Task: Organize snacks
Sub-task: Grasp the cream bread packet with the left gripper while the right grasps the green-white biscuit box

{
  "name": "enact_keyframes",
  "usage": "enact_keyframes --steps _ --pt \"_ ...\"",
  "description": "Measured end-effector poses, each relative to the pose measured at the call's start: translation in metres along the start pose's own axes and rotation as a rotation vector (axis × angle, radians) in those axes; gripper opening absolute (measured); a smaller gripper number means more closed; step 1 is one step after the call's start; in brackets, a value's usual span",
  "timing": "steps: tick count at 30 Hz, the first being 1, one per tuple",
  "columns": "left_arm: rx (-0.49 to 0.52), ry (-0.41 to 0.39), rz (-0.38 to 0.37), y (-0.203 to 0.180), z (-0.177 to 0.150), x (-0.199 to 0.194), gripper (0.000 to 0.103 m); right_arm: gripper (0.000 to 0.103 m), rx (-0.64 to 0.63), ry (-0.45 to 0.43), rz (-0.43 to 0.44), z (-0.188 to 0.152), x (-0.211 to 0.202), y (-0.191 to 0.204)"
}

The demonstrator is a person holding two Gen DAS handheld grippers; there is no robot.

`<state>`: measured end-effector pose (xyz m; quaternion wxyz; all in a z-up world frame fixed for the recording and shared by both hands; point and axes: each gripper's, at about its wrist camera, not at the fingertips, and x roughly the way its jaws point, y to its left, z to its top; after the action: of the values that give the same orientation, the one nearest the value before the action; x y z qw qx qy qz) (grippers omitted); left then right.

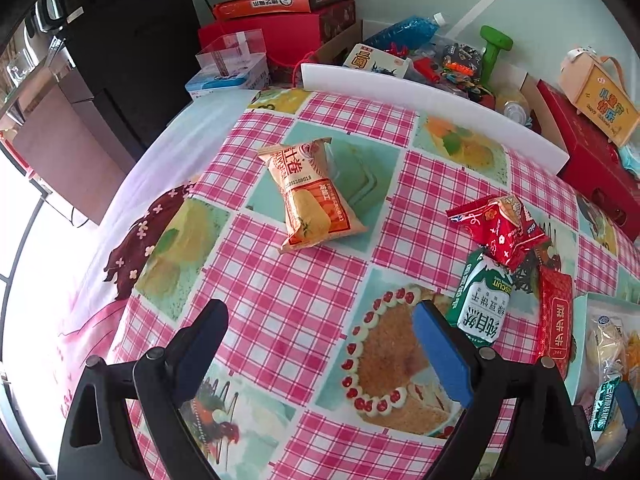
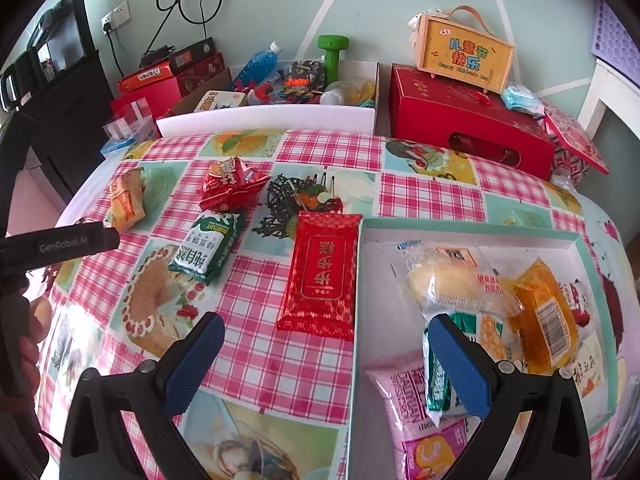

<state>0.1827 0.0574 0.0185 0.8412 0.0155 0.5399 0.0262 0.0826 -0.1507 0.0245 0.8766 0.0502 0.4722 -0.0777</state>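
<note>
**Both claws wide and empty, four snacks left to gather**

The left claw (image 1: 320, 344) hung spread wide over the checked tabletop (image 1: 280, 300) with nothing between its pads, low centre of the left wrist view. The right claw (image 2: 324, 360) was just as wide and just as empty, straddling the near left wall of the white tray (image 2: 472, 236), one finger over the cloth and the other over the tray.

The job looked partly done. In the tray, right half of the right wrist view, sat a pale bread packet (image 2: 452, 280), an orange-yellow packet (image 2: 544, 312), a pink packet (image 2: 416, 408) and a green-and-white wrapper (image 2: 440, 376) tucked under the right finger.

Loose on the cloth: the orange packet (image 1: 312, 192) upper centre of the left wrist view, well apart from the rest; the crumpled red packet (image 1: 500, 228) touching the green biscuit packet (image 1: 480, 300); and the flat red packet (image 2: 324, 276) lying right against the tray's outer left wall.

Hard to read: the tray's near and right ends ran out of frame, so its full contents stayed uncertain. A further packet at the far right edge was too cut off to name. Most printing was illegible.
</note>
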Motion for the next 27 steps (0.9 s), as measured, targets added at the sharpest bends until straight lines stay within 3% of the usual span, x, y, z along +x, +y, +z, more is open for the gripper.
enact_keyframes --steps 6,10,18,27 --pt "0.046 0.027 -0.125 -0.002 0.010 0.010 0.094 0.103 -0.022 0.000 0.034 0.016 0.005 0.011" --pt "-0.006 0.043 -0.169 0.017 0.025 0.014 0.094 0.103 -0.020 0.004 0.067 0.028 0.010 0.020" --pt "-0.008 0.052 -0.133 0.046 0.060 0.024 0.094 0.103 -0.036 0.026 0.109 0.048 0.024 0.041" --pt "-0.002 0.138 -0.107 0.040 0.079 0.067 0.094 0.103 -0.048 0.109 0.136 0.055 0.065 0.069"
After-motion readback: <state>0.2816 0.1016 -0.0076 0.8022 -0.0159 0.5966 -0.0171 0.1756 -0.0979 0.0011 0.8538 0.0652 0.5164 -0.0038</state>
